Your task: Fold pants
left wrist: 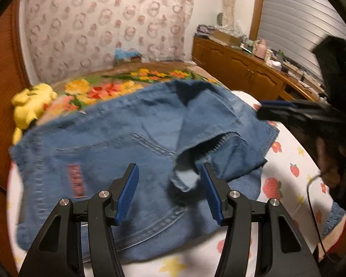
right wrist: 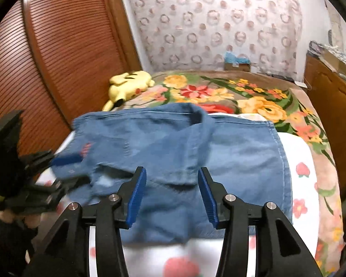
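While the denim pants point(left wrist: 117, 143) lie bunched on the strawberry-print sheet point(left wrist: 288, 173) just ahead of both jaws, the left gripper point(left wrist: 169, 191) gapes wide, the right gripper point(right wrist: 172, 195) too, neither holding anything; reddish patch point(left wrist: 75, 180) left of the left jaws, lettering too blurred to read

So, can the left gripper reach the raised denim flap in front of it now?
Probably yes: the left gripper is open, and the flap of the pants lies between its fingers, unobstructed.
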